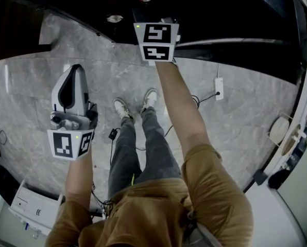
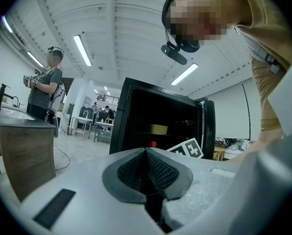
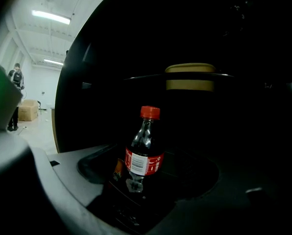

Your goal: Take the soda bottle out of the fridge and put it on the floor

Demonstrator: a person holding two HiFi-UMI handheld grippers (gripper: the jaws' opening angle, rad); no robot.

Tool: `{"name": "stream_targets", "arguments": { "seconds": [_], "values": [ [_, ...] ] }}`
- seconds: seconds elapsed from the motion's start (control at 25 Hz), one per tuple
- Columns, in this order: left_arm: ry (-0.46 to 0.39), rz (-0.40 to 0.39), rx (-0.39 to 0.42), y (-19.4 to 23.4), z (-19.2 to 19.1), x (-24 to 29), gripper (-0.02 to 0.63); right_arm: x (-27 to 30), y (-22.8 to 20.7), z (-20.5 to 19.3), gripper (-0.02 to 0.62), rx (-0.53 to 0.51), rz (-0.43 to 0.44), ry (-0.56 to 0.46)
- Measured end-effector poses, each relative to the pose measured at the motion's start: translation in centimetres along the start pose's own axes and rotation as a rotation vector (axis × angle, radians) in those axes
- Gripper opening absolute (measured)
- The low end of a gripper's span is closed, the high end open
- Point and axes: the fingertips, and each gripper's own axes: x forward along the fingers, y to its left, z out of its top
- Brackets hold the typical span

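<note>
We found the fridge (image 2: 136, 116) standing open, its door (image 2: 208, 126) swung aside. Inside, the soda bottle (image 3: 143, 148) had dark free room on both sides; a shelf (image 3: 146, 77) with a yellow container (image 3: 190, 78) crossed above its cap. Cables (image 1: 206, 96) trailed over the floor (image 1: 102, 76) near our shoes (image 1: 121, 107).

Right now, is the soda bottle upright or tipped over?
Upright: in the right gripper view the soda bottle stands inside the dark fridge, with its red cap uppermost.
</note>
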Motion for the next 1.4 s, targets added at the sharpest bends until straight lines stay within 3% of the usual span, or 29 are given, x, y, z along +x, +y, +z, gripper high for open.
{"name": "stream_targets", "arguments": {
  "seconds": [0.76, 1.4],
  "values": [
    [0.027, 0.034, -0.010, 2.1, -1.1, -0.9, 0.002, 4.3, 0.2, 0.1, 0.329, -0.030, 0.012, -0.002],
    [0.040, 0.032, -0.010, 2.5, -2.0, -1.4, 0.002, 1.7, 1.2, -0.3, 0.305, -0.016, 0.067, -0.005]
  ]
}}
